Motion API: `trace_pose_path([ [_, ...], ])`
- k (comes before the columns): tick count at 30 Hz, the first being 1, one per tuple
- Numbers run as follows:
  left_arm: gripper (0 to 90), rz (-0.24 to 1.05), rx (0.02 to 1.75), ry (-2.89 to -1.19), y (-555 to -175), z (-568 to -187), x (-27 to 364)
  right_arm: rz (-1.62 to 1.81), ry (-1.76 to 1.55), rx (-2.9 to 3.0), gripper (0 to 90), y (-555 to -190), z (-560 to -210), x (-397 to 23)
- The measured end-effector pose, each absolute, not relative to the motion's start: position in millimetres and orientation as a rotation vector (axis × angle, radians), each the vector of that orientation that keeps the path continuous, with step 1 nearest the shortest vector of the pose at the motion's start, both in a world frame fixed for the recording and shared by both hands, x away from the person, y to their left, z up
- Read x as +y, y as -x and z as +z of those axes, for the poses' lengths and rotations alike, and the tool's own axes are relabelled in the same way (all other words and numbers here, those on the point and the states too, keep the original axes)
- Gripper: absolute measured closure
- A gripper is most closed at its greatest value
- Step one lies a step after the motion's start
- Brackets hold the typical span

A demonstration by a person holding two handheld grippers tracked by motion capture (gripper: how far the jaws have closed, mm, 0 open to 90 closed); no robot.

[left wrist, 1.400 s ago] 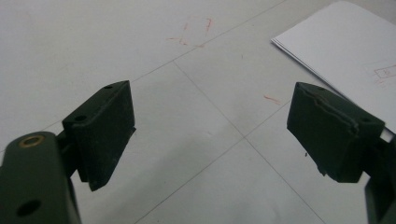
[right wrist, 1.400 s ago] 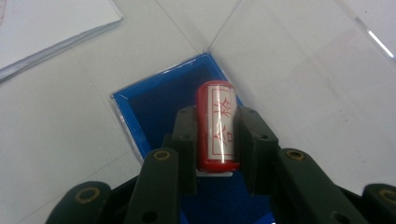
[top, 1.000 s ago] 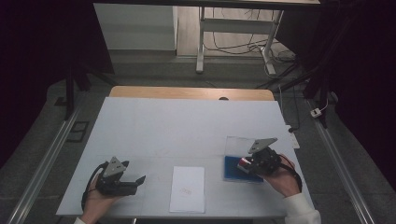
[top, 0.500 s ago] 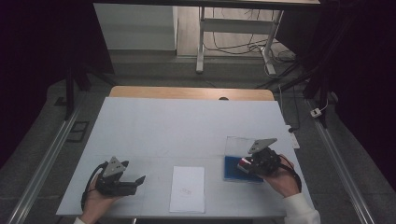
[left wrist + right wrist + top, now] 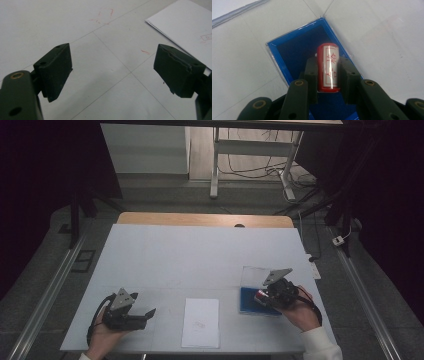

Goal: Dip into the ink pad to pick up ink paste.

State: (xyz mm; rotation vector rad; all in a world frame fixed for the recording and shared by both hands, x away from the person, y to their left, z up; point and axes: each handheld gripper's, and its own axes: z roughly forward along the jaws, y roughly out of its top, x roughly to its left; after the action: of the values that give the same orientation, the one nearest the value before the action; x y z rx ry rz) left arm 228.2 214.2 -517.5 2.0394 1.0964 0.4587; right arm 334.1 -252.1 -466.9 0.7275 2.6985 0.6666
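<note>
Right gripper (image 5: 265,298): sat at the lower right of the high view, in the person's right hand (image 5: 299,311). Its jaws were closed on a red stamp (image 5: 328,67).
Grip: in the right gripper view (image 5: 328,75) the two black jaws pressed on the left and right sides of the stamp, near the middle of the frame.
Red stamp: a short round cylinder with a white label carrying red characters, its far end pointing up the frame in the right gripper view. In the high view (image 5: 262,297) it showed as a small red spot at the gripper's tip.
Ink pad (image 5: 294,53): a blue tray with a dark blue inside and a clear rim, lying flat on the table (image 5: 200,260). The stamp was held over its inner area; whether it touched the pad could not be told. In the high view (image 5: 248,301) the pad lay at the lower right, just left of the right gripper.
Clear lid (image 5: 253,275): lay just above the pad in the high view, at its far edge.
Left gripper (image 5: 142,316): at the lower left of the high view, in the left hand (image 5: 102,337). In the left gripper view (image 5: 113,72) its jaws stood wide apart with nothing between them, over bare table.
Paper (image 5: 201,322): a white sheet at the lower middle of the high view, between the two grippers and apart from both. In the left gripper view (image 5: 182,27) it lay at the upper right, with a small red mark on it.
</note>
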Motion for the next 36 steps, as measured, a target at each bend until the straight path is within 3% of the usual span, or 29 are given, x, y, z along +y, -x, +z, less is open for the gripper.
trace_pose_path([
  [36, 15.4, 0.457, 1.112, -2.036, -228.7, -517.6, 216.9, 0.670, -0.721, 2.682, 70.1, -331.7, -468.3, -252.0],
])
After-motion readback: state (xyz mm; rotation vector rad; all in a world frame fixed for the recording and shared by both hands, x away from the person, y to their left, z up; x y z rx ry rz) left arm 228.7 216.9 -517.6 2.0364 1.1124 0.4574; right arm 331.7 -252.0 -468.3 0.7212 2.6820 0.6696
